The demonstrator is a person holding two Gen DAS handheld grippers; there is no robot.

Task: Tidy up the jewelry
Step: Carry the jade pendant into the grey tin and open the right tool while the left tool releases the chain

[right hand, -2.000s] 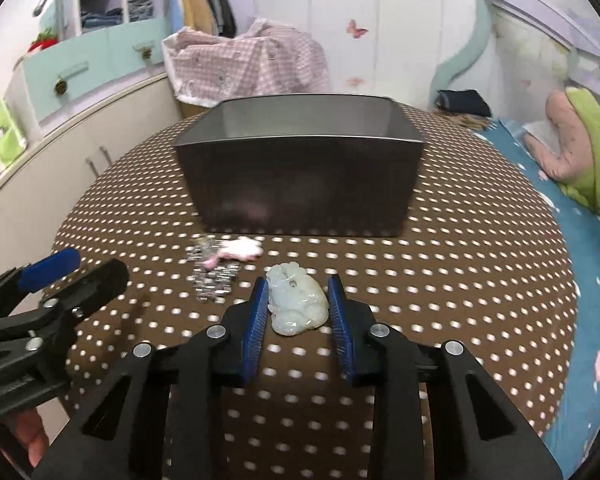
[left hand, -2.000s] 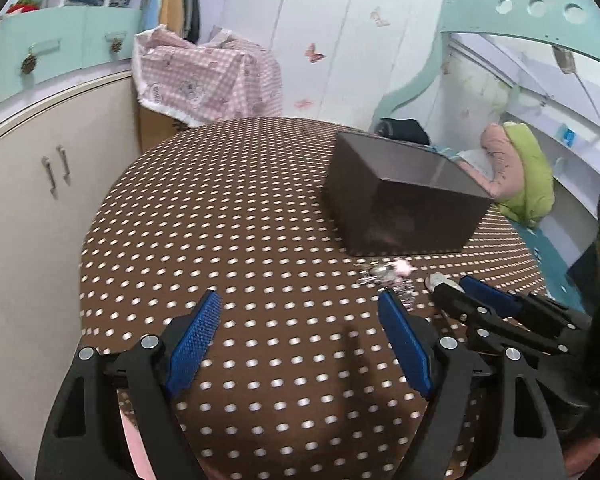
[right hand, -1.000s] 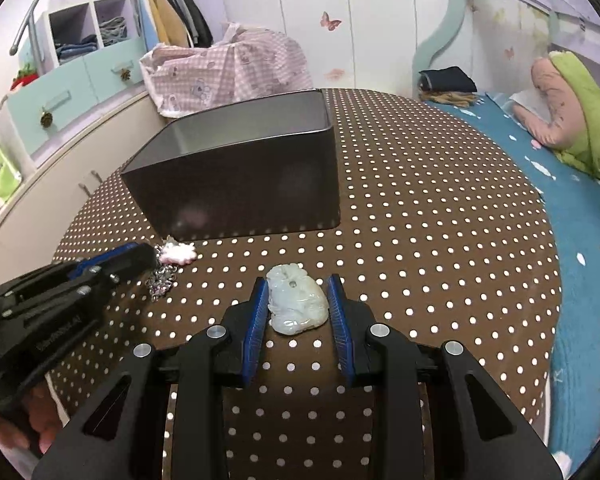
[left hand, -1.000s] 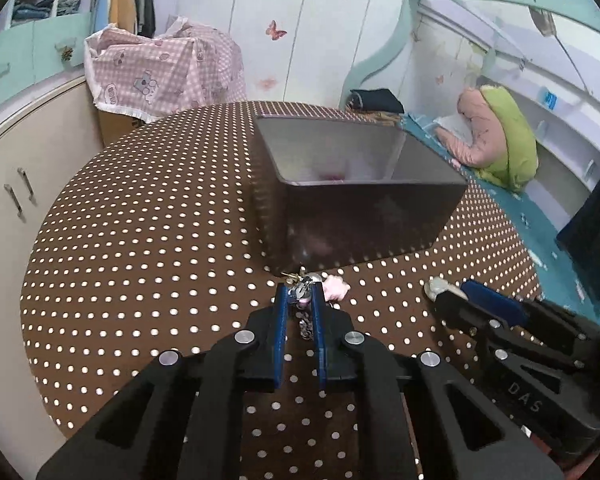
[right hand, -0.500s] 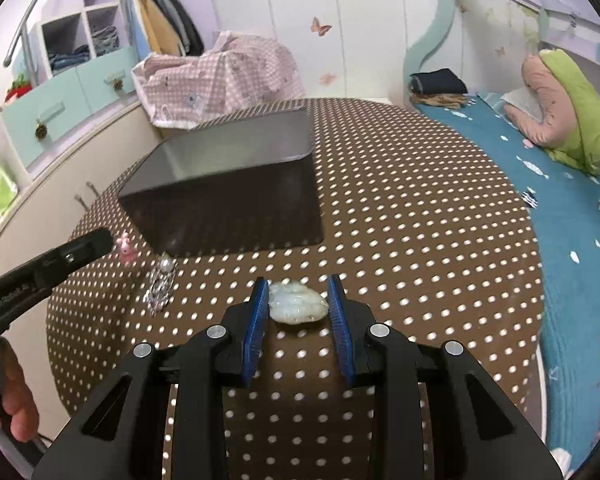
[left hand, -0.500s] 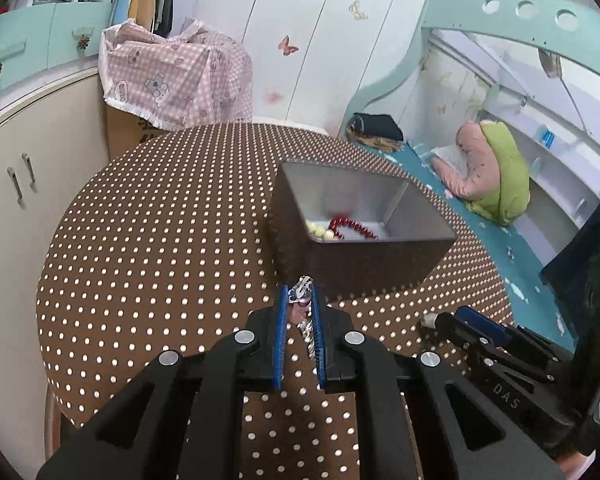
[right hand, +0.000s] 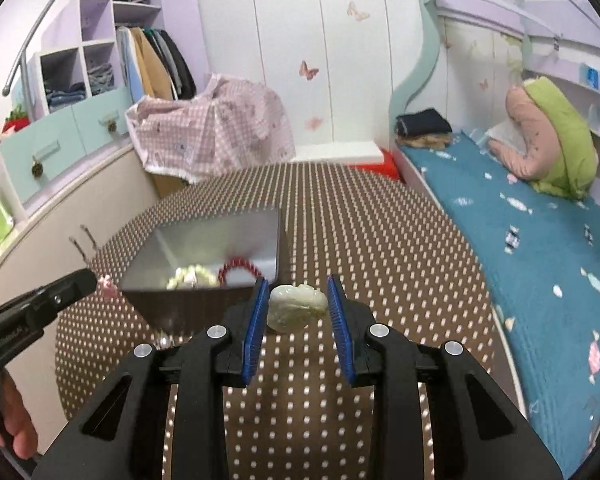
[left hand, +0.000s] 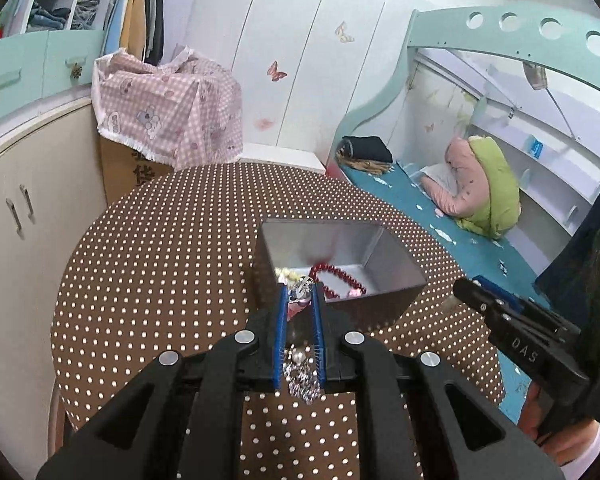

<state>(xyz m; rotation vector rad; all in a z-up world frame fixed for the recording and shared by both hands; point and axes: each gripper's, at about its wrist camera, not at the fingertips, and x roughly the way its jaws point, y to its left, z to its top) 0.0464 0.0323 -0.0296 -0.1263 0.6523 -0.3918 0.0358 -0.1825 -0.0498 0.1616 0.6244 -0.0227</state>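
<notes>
My left gripper (left hand: 299, 300) is shut on a silver chain with a pink charm (left hand: 300, 376); the chain hangs below the fingers, above the near wall of a dark metal box (left hand: 396, 256). The box holds a red bead bracelet (left hand: 336, 276) and pale beads (left hand: 284, 272). My right gripper (right hand: 296, 300) is shut on a pale green jade pendant (right hand: 296, 306), lifted above the table to the right of the box (right hand: 204, 240). The left gripper (right hand: 70, 284) shows at the left of the right wrist view, the pink charm (right hand: 107, 285) at its tip.
The round table has a brown polka-dot cloth (left hand: 160, 264). White cabinets (left hand: 16, 184) stand to the left, a pink checked cover (left hand: 164, 108) behind, and a bed with a blue sheet (right hand: 540, 232) to the right.
My left gripper closed on the chain and lifted it up toward the box. My right gripper rose with the jade pendant; the box interior now shows in both views.
</notes>
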